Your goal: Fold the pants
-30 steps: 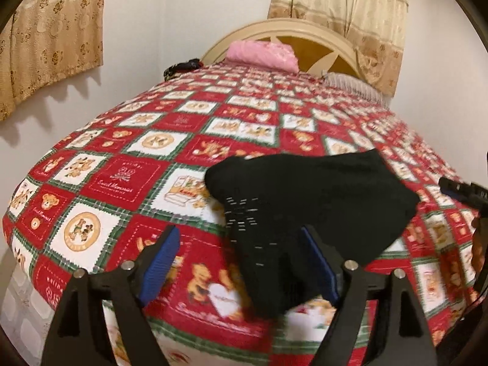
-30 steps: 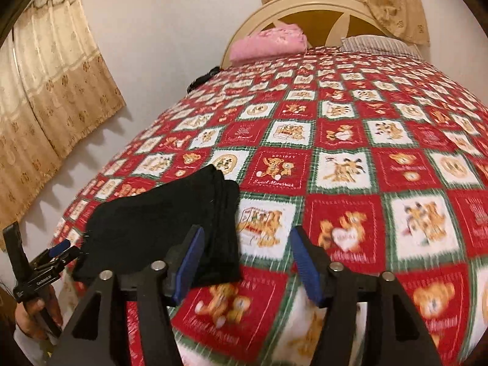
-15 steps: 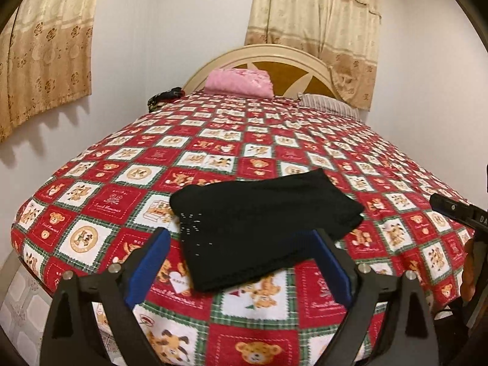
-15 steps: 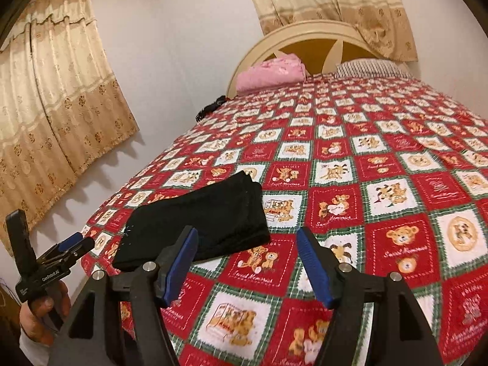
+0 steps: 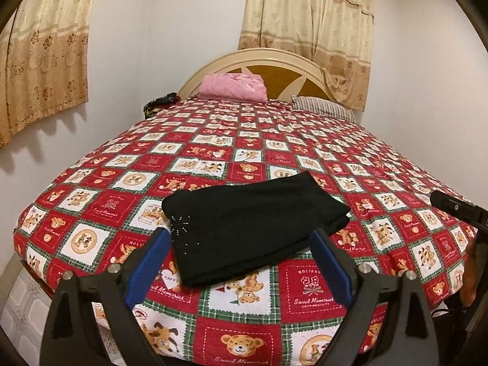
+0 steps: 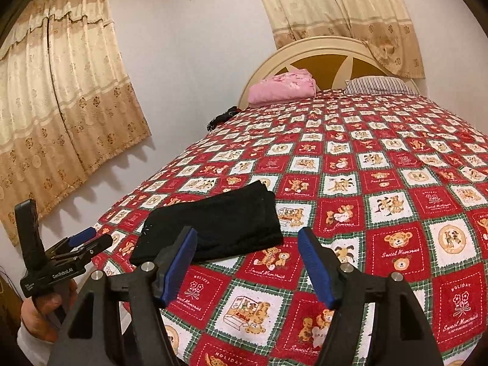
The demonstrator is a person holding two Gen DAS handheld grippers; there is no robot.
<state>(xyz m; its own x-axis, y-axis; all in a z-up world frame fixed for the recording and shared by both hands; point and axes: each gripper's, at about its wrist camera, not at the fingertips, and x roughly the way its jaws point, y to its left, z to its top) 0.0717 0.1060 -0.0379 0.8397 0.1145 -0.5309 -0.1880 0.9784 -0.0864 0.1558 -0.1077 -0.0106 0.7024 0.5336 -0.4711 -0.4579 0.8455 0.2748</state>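
Overall, big bed (image 5: 91,201) w/ red-green-white teddy-bear patchwork cover filling most of both views; cream arched headboard (image 5: 274,58) at far end, beige patterned curtains (image 5: 308,30) on the wall behind and on the side wall. Pink folded bundle (image 5: 233,87) and striped pillow (image 6: 378,84) up against headboard; small dark item (image 5: 161,102) at far left edge of bed, too small to ID.

Near foot of bed, toward its left side: black pants (image 5: 244,228), folded into a compact rough rectangle, several layers stacked, edges fairly even, lying flat on cover. Tiny pale dots in a starburst on the near-left corner in left wrist view. Same pants (image 6: 213,228) in right wrist view, left of centre, layered fold edges visible on far-right end.

Left gripper (image 5: 239,262): jaws spread wide, blue pads either side of pants' near edge in frame but raised above, not touching; nothing held. Also seen from the right wrist cam at far left (image 6: 82,241), gripped by a hand (image 6: 45,308), off bed's edge.

Right gripper (image 6: 247,262): jaws apart, moderately wide, only bedcover between pads, pants off to the left; nothing held. Just a black tip of it (image 5: 454,210) at right edge of left wrist view.
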